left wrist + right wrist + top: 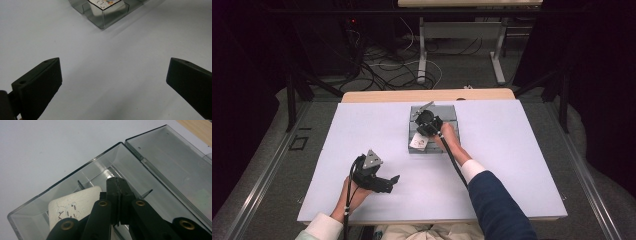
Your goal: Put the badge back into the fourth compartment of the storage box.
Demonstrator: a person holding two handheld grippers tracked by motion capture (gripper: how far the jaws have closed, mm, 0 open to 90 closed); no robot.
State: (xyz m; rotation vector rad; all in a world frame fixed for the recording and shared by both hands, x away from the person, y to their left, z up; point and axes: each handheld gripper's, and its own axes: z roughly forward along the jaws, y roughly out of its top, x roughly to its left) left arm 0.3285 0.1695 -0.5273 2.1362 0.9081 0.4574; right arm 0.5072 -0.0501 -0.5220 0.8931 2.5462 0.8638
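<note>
With your right gripper [117, 192] pressed shut and empty inside the clear box [75, 176] at mid-table beside the white card [72, 207], ease straight up while your left gripper [113, 82] waits wide open, holding nothing.

A white-topped table [362, 130] stands on grey floor [272, 150]. Beyond the table, tangled cables [382, 70] lie beside white desk legs [422, 55]. Dark curtains [592, 60] flank it.

A card [72, 205] lies in the open box [160, 152], mid-table [512, 150].
</note>
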